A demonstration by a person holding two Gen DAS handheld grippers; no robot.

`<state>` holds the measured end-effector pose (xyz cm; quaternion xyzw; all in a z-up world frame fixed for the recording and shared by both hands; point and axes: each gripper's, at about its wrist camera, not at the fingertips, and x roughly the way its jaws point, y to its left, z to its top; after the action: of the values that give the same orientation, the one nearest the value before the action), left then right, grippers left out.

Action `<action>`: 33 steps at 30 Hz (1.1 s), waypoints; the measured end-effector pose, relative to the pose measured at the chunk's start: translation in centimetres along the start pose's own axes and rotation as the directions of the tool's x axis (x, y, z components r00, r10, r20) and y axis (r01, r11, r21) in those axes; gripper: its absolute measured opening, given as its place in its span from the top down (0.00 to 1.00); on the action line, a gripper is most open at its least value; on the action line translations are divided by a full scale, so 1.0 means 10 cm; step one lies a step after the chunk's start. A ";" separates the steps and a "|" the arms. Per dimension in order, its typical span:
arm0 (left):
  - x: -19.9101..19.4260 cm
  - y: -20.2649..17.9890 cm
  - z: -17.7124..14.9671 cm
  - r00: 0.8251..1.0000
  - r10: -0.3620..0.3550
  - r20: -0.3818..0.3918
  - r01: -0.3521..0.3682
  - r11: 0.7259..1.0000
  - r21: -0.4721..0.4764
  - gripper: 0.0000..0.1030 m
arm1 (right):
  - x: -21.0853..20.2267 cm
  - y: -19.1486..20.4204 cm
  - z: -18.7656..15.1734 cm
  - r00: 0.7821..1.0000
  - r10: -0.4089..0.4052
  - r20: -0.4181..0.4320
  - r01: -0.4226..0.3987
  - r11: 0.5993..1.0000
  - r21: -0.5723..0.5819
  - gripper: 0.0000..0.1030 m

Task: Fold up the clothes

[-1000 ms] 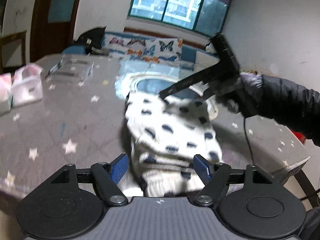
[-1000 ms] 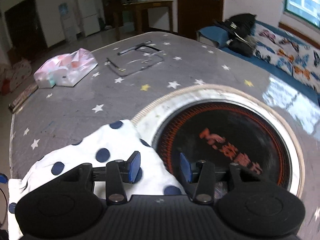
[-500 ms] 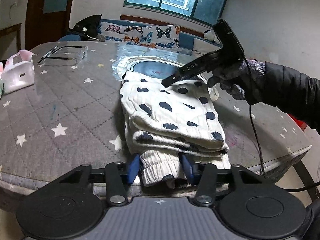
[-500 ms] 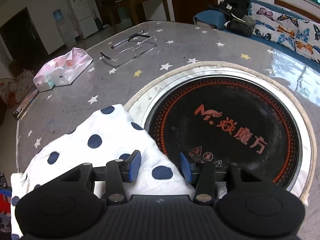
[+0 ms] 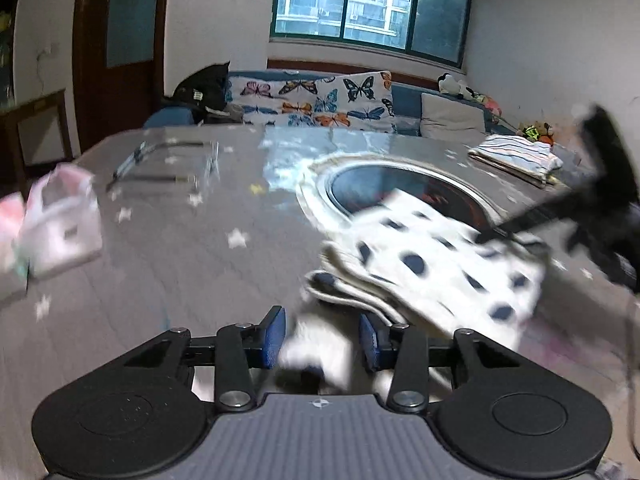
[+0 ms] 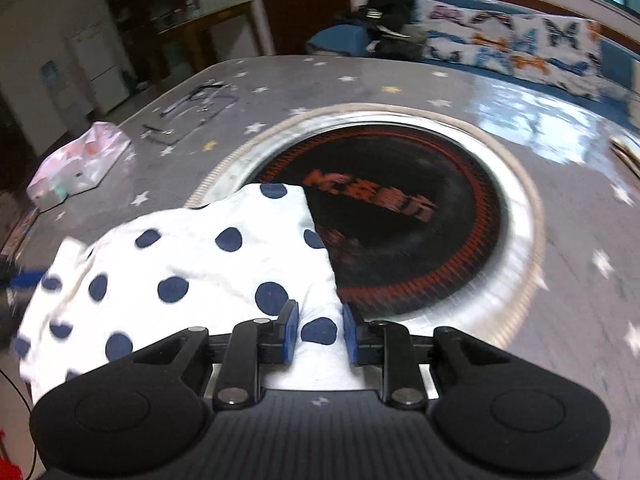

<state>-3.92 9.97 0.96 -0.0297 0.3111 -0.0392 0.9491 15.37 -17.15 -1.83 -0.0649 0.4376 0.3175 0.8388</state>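
Gripping the dotted garment [image 6: 192, 276] from both ends.
Right gripper [image 6: 318, 330] and left gripper [image 5: 322, 338] each have jaws pinching cloth; it lies folded on the table [image 5: 192, 256], overlapping the cooktop [image 6: 420, 216].

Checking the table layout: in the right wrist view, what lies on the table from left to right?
Pink tissue pack → clear plastic frame → polka-dot garment → round black cooktop.

Open starred tabletop [image 5: 192, 256] is left at frame centre-left. The left edge is blocked by a pink packet [image 5: 60, 224], the upper right by folded striped cloth [image 5: 516, 158].
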 end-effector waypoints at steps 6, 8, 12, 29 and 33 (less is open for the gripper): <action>0.29 0.20 0.22 1.000 -0.015 -0.024 0.014 0.999 -0.049 0.57 | -0.24 0.00 -0.18 0.998 -0.061 0.031 0.061 0.998 0.011 0.77; 0.21 0.26 0.22 1.000 -0.020 -0.009 0.019 0.996 -0.092 0.56 | -0.32 0.05 -0.17 0.995 -0.079 0.058 0.081 0.996 -0.030 0.76; 0.00 0.37 0.19 0.999 -0.032 0.023 0.035 0.984 -0.176 0.59 | -0.42 0.20 -0.04 0.995 -0.041 0.094 0.050 0.994 -0.101 0.75; -0.34 0.29 -0.12 0.994 -0.109 -0.002 0.102 0.939 -0.327 0.58 | -0.39 1.78 -0.32 0.952 0.302 -0.058 -0.263 0.701 -0.663 0.48; -0.31 0.32 -0.16 0.993 -0.119 -0.013 0.107 0.929 -0.354 0.58 | -0.32 1.89 -0.42 0.964 0.261 -0.045 -0.215 0.672 -0.709 0.51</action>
<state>-7.20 13.35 1.28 -0.2164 0.3271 -0.0377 0.9191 -0.02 -5.35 1.29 -0.3143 0.2614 0.5692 0.7134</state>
